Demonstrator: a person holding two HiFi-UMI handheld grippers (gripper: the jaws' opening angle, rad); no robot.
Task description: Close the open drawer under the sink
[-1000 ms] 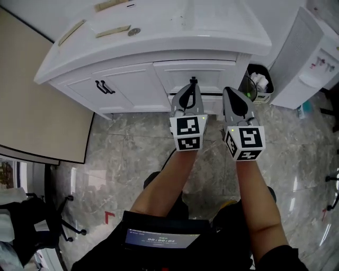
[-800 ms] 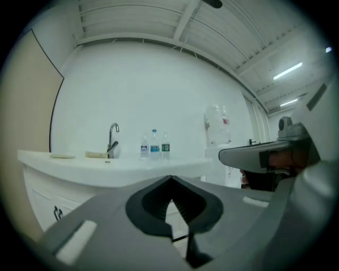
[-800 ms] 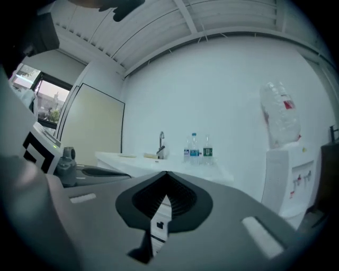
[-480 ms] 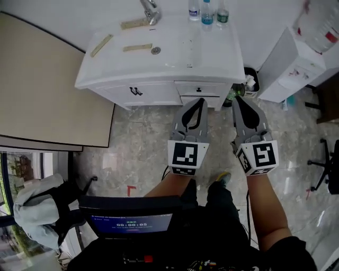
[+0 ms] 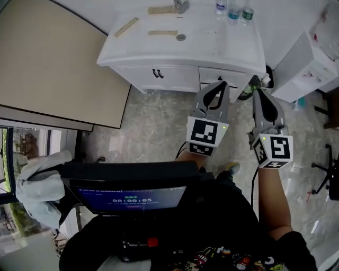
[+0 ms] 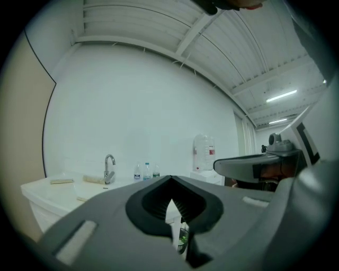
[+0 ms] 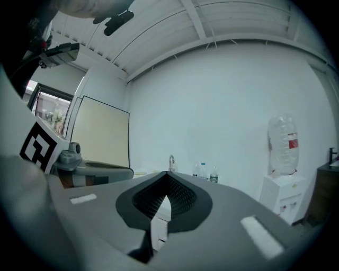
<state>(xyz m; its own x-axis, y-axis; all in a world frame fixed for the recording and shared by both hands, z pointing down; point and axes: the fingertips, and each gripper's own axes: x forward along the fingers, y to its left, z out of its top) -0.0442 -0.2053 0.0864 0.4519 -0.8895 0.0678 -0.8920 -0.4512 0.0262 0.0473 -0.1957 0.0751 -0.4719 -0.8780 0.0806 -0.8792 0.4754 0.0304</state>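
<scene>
The white sink vanity (image 5: 159,50) stands at the top of the head view. Its drawer (image 5: 224,77) with a small black knob sits at the right of the cabinet front and looks flush. The lower drawer is hidden behind my left gripper (image 5: 222,83). That gripper is shut on nothing, held up in the air short of the vanity. My right gripper (image 5: 256,91) is beside it, also shut and empty. In the left gripper view the jaws (image 6: 170,182) meet below the faucet (image 6: 108,168). The right gripper view shows its jaws (image 7: 167,174) closed too.
A black-lined bin (image 5: 267,77) sits between the vanity and a white water dispenser (image 5: 312,58). A beige partition panel (image 5: 53,63) fills the left. Bottles (image 5: 233,9) stand on the countertop. A chair (image 5: 331,174) is at the right edge. The floor is grey marble (image 5: 153,132).
Over the last second the vanity has drawn away and shrunk in view. Both grippers have come back from the drawer front and stayed shut.
</scene>
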